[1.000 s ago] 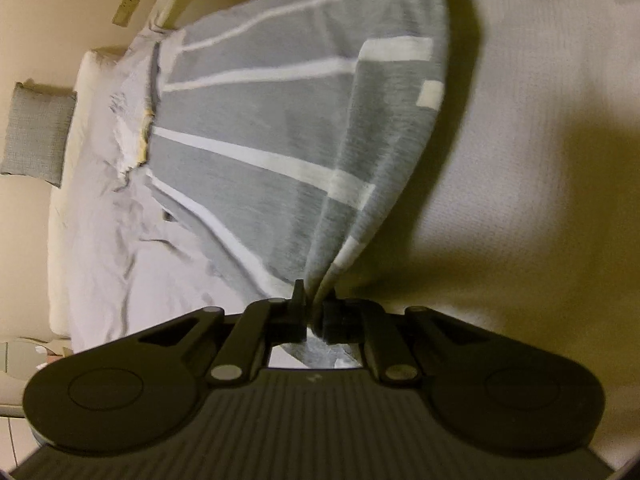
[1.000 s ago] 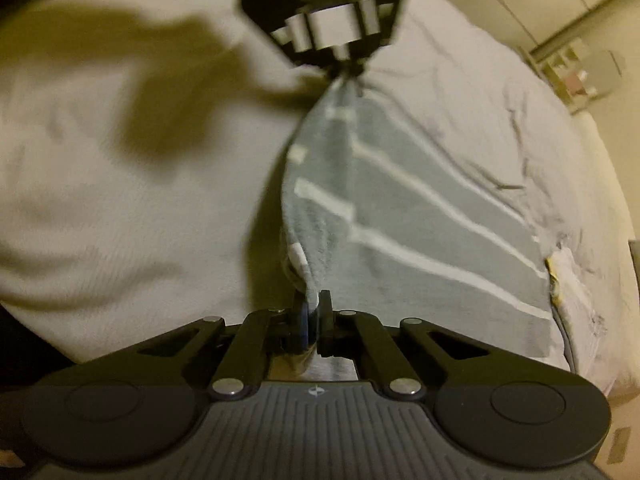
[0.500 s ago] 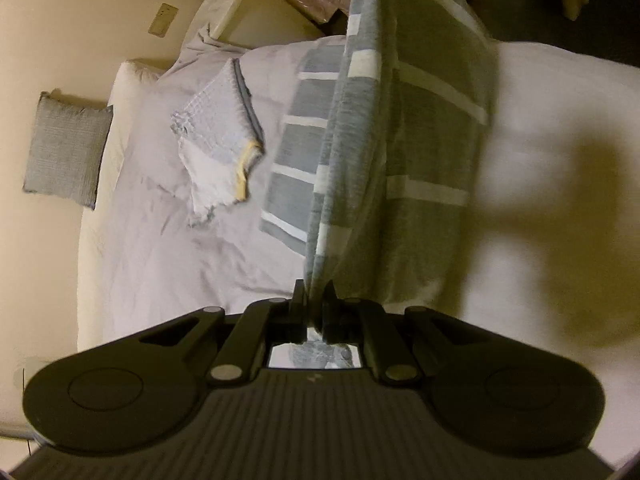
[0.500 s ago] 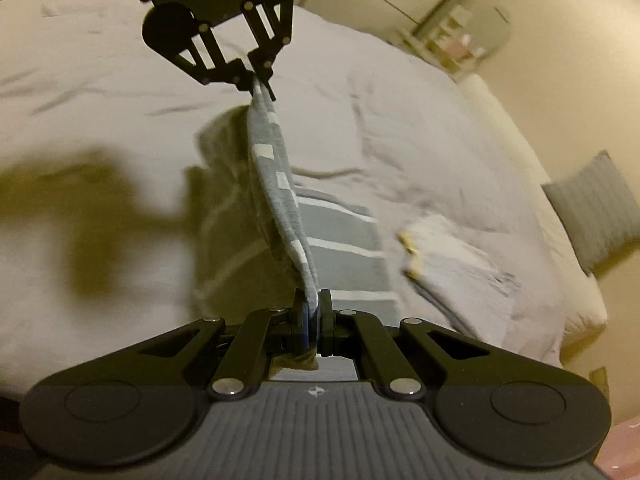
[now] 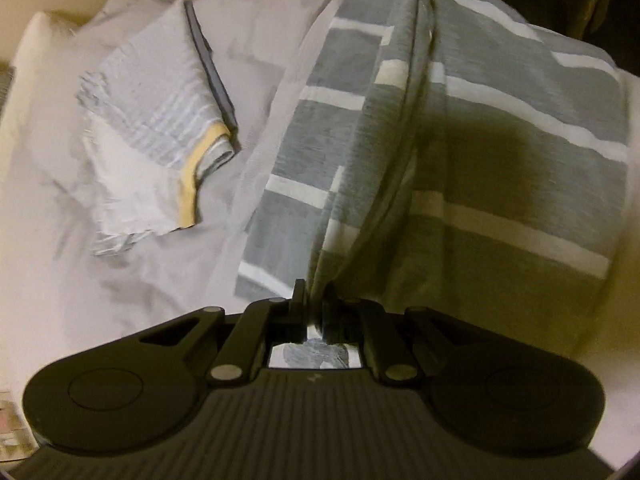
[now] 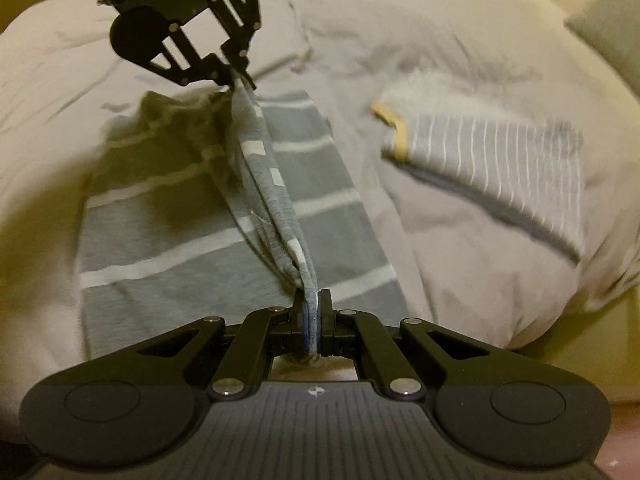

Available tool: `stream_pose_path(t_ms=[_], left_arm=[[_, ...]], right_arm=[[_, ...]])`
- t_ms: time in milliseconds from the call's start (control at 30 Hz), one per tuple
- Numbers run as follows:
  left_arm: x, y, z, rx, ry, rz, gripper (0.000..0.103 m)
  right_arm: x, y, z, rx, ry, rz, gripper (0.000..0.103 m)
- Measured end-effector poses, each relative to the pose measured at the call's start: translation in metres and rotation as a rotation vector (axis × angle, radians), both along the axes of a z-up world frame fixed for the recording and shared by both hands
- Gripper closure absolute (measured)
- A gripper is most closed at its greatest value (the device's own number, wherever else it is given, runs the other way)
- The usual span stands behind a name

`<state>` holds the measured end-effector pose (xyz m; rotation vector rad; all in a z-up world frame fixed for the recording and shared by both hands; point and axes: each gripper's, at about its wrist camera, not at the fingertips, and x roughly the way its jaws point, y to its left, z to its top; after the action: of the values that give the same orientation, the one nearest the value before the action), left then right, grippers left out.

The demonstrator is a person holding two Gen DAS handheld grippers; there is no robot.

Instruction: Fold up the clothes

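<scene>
Right wrist | both grippers' fingers clamp striped garment | taut edge runs gripper-to-gripper above bed

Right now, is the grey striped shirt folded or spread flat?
Partly folded: the shirt lies on the bed while the left gripper and right gripper hold its edge raised.

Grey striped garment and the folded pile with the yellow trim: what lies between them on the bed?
Only bare sheet separates the garment and pile, clearest in the right wrist view.
</scene>
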<state>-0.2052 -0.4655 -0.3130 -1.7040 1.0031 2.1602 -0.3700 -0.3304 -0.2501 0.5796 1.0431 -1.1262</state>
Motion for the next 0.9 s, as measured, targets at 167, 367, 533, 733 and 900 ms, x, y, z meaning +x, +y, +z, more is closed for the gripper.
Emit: stream_pose_path(t_ms=[167, 367, 533, 733, 900], left_arm=[[-0.019, -0.019, -0.024, 0.075, -0.038, 0.033, 0.097], [-0.02, -0.05, -0.02, 0.241, 0.012, 0.246, 0.083], [-0.015, -0.071, -0.015, 0.362, 0.049, 0.4, 0.082], [-0.018, -0.085, -0.012, 0.474, 0.045, 0.511, 0.102], [-0.02, -0.101, 0.0, 0.489, 0.092, 0.558, 0.102]], right_arm=[[-0.025, -0.013, -0.024, 0.063, -0.068, -0.107, 0.103], [-0.04, -0.014, -0.037, 0.089, -0.151, -0.209, 0.095], [-0.055, -0.005, -0.039, 0.082, -0.252, -0.344, 0.086], [-0.068, -0.006, -0.037, 0.08, -0.336, -0.476, 0.102], [-0.076, -0.014, -0.019, 0.051, -0.361, -0.509, 0.103]])
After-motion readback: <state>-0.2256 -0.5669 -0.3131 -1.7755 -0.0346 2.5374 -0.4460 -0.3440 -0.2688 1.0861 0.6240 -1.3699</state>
